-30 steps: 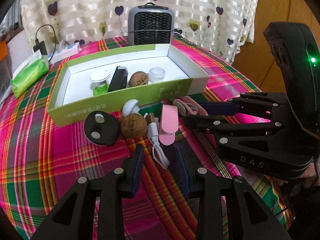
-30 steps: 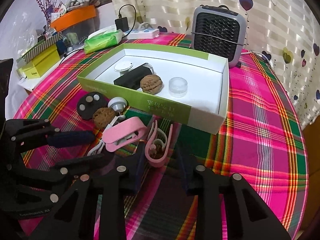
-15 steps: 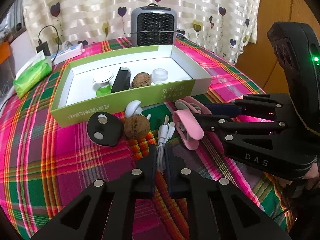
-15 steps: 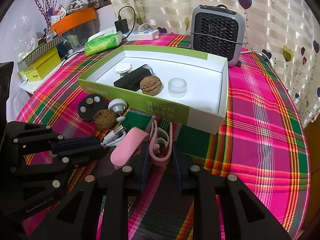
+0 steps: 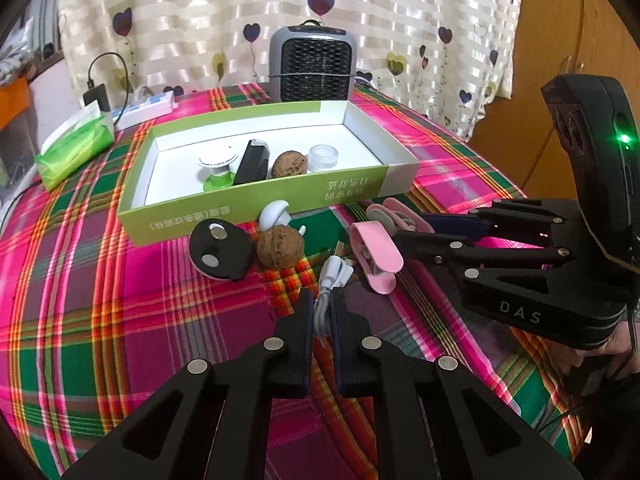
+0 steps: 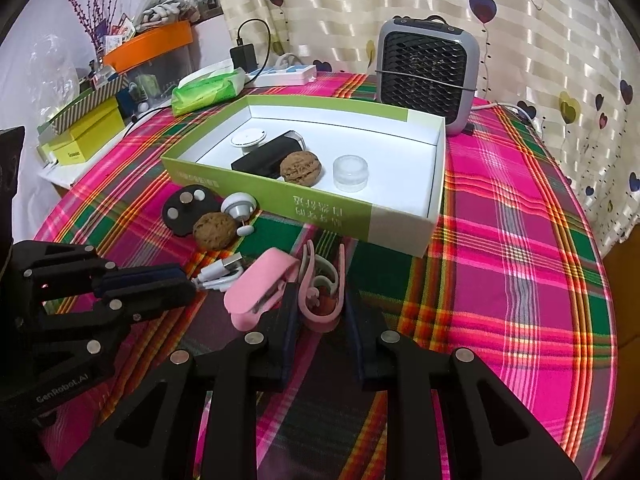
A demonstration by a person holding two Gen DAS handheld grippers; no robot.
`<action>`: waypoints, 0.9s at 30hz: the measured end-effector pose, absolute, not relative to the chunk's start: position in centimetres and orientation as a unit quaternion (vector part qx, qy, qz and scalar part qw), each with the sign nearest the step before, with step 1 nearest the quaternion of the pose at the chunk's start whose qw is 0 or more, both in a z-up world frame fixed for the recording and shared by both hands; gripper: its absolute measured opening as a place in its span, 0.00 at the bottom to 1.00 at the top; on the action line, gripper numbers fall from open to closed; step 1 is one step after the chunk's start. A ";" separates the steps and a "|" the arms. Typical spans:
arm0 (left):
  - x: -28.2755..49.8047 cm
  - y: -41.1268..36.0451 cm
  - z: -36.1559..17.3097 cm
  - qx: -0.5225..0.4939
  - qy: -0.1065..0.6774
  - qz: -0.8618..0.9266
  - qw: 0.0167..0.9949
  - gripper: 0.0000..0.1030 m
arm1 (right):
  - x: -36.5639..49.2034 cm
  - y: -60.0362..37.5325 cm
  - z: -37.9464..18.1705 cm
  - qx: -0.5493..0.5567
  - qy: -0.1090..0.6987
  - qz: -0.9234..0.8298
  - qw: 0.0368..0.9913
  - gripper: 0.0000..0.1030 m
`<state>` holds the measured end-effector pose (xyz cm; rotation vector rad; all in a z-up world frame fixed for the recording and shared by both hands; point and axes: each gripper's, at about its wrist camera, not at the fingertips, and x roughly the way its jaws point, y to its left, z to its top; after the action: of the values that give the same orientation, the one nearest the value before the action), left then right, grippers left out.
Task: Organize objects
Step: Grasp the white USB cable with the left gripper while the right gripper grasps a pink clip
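The left gripper (image 5: 321, 312) is clamped on a white cable (image 5: 334, 276), which is pinched between its narrow jaws. Just ahead and to the right of it, a pink clip (image 5: 374, 258) is wrapped around the far end of that cable. The right gripper (image 6: 320, 308) is closed on a pink hook-shaped holder (image 6: 322, 292), which is held between its pads just beside the pink clip. Ahead of the left gripper and slightly to its left, a walnut (image 5: 280, 248), a black disc (image 5: 218, 250) and a white plug (image 5: 274, 212) are lying on the plaid tablecloth (image 5: 120, 312). Beyond them, a green box (image 5: 256, 208) is seen holding a second walnut (image 5: 290, 165), a black case (image 5: 252, 162), a clear jar (image 5: 323, 157) and a white-topped green item (image 5: 218, 162).
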<state>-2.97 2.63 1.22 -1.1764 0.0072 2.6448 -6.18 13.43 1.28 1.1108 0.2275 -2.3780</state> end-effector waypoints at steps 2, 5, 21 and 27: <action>-3.2 3.2 1.0 -0.412 0.014 0.900 0.138 0.08 | -6.2 13.5 1.2 0.410 0.081 -0.873 0.252 0.23; -3.4 3.9 0.8 -0.418 0.030 0.896 0.146 0.22 | -6.2 13.4 1.2 0.412 0.081 -0.871 0.254 0.23; -5.1 4.9 0.7 -0.418 0.065 0.896 0.138 0.13 | -6.2 13.6 1.2 0.412 0.075 -0.870 0.260 0.23; -4.3 4.4 1.1 -0.410 0.045 0.900 0.141 0.12 | -5.9 13.7 1.5 0.400 0.075 -0.876 0.260 0.23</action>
<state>-4.33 4.44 1.06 -1.1837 0.1308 2.5997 -5.87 13.72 1.53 1.0843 0.2029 -2.3715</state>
